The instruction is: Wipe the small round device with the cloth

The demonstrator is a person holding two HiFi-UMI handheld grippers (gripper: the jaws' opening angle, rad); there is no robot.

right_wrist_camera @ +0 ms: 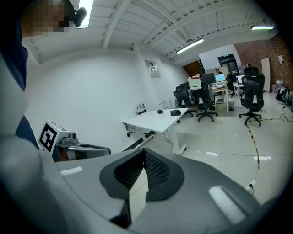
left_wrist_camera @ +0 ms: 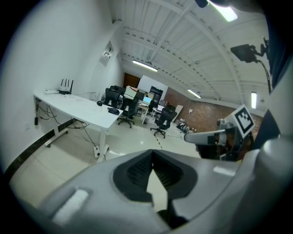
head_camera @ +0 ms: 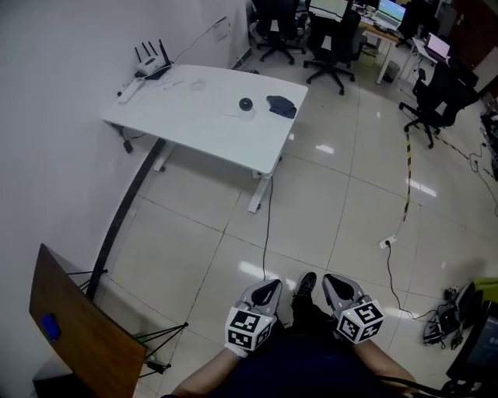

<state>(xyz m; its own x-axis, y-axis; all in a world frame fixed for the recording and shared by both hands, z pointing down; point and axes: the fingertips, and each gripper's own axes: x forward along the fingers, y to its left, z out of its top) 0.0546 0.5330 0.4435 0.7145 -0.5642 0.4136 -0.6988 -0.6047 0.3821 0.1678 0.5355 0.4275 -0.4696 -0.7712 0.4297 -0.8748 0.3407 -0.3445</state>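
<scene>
Holding both pairs of jaws shut on nothing, the left tool (head_camera: pixel 267 291) and right tool (head_camera: pixel 336 286) hover low by the person's feet, well apart from the white surface (head_camera: pixel 194 120), where the small round device (head_camera: pixel 246 104) stands just beside the dark cloth (head_camera: pixel 281 106).

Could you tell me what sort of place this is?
Probably an open-plan office: black swivel chairs at desks with monitors, and a white table carrying a router.
</scene>
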